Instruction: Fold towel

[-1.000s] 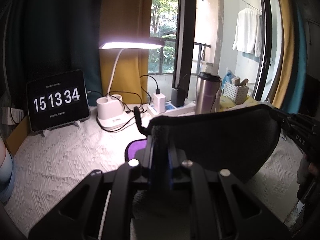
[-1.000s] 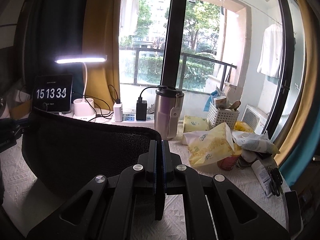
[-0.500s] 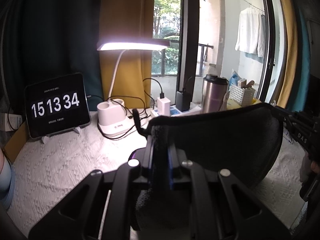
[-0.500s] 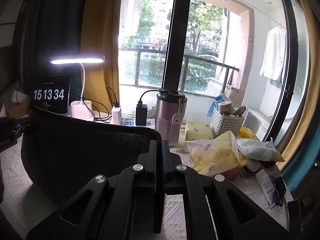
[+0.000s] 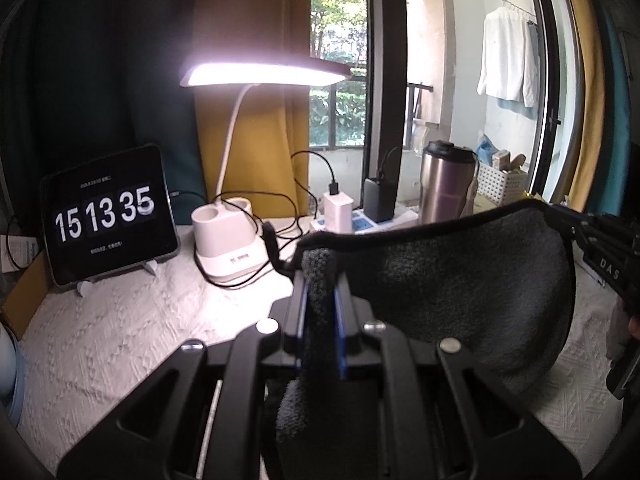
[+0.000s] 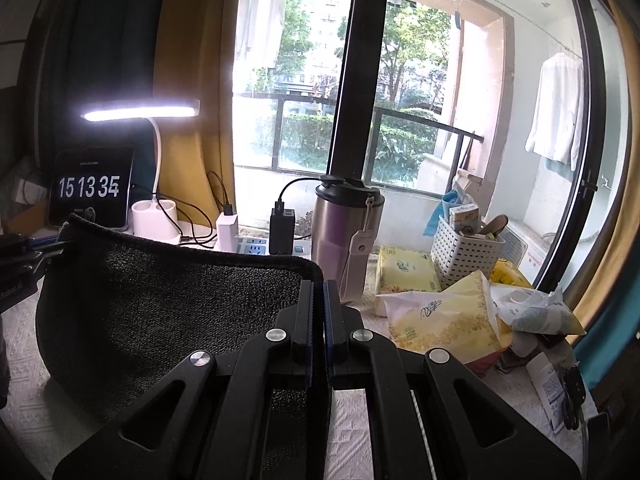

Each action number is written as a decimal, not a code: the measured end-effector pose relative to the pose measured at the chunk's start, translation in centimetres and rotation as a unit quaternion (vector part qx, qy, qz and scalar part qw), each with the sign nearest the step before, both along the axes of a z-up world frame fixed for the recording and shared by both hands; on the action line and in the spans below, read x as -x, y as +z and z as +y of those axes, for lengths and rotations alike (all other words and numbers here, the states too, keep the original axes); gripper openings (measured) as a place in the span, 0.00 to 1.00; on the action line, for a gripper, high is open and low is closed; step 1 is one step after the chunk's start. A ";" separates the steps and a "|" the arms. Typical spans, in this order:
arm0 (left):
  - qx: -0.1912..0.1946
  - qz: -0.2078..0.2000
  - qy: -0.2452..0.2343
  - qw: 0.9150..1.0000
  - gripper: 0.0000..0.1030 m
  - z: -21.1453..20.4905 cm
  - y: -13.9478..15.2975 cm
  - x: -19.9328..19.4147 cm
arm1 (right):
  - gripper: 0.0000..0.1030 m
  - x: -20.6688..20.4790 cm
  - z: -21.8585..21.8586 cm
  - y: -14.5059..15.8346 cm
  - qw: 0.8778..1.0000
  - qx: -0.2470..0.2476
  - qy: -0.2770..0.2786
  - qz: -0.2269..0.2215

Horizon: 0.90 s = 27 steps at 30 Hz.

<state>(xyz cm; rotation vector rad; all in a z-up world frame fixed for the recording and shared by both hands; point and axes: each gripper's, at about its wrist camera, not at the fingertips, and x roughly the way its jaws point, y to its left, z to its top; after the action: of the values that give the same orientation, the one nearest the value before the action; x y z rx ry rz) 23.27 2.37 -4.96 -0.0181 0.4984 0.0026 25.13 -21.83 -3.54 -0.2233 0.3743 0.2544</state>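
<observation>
Desk (image 5: 120, 332) by the window, lamp (image 5: 264, 74) lit.
Left gripper (image 5: 320, 280) and right gripper (image 6: 318, 292) each pinch a top corner of the dark towel (image 5: 460, 280), lifted above the desk.

Left gripper (image 5: 320, 280) raised, jaws clamped on a towel (image 5: 460, 276) corner, right gripper (image 6: 318, 292) level with it, jaws pinched on the opposite corner, well apart

Tablet clock (image 5: 106, 214) — 15 13 35.

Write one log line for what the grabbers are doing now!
left gripper: shut on towel | right gripper: shut on towel | towel: held up, sagging
</observation>
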 end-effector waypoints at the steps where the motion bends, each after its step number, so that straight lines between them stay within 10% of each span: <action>1: -0.001 0.003 0.001 1.000 0.12 0.0 -0.2 -0.2 | 0.05 -0.3 0.1 -0.1 1.000 0.001 0.000 0.002; 27: -0.047 0.107 0.018 0.993 0.14 -0.2 -7.1 -8.0 | 0.05 -7.9 0.8 -6.7 0.996 0.016 -0.011 0.091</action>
<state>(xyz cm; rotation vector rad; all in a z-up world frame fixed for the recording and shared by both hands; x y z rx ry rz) 31.25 2.20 -12.05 0.0660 0.7109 0.0634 32.99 -21.05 -10.24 -0.2287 0.5622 0.2480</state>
